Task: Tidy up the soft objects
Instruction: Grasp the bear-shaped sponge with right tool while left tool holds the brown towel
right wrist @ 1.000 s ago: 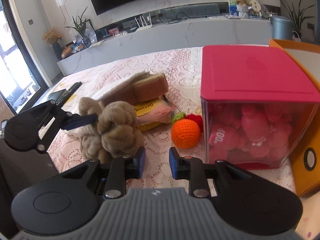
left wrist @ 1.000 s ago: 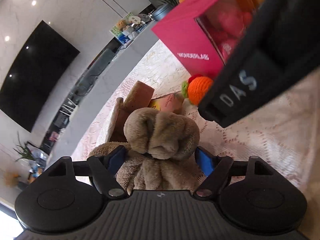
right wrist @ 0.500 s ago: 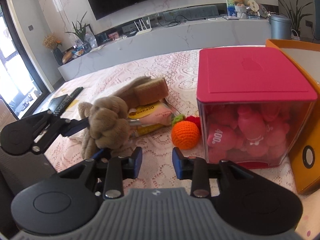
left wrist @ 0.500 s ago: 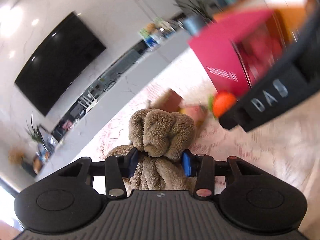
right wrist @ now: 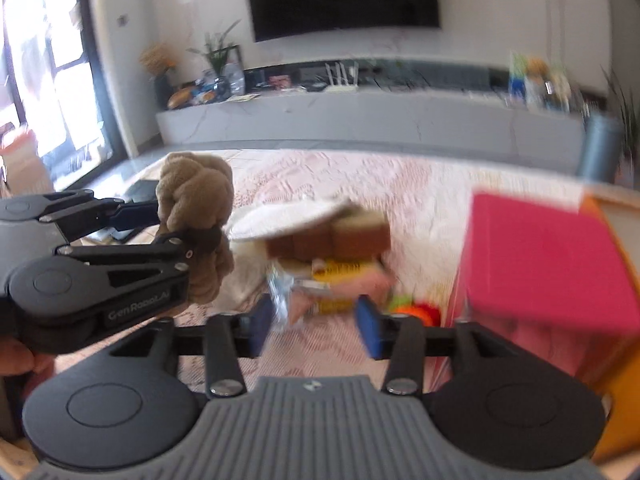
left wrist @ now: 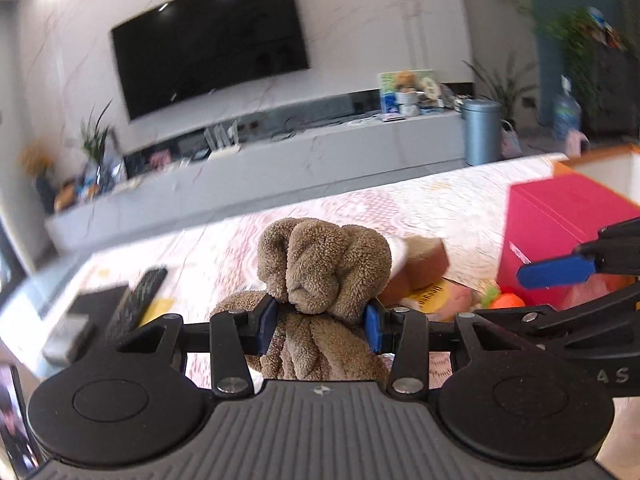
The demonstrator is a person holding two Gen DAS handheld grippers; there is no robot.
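Note:
A brown plush toy is clamped at its narrow waist by my left gripper, lifted off the lace tablecloth; in the right wrist view the plush toy hangs at the left in the left gripper. My right gripper hovers over the cloth with its jaws opening and nothing between them. Just beyond it lie a snack packet, a brown sponge block and an orange knitted ball.
A pink-lidded clear box of pink toys stands at the right, an orange box behind it. A remote control and dark flat items lie at the table's left edge. A grey TV bench runs behind the table.
My left gripper closed on the plush toy, lifted it and rolled level. The right gripper's jaws widened and it rose a little.

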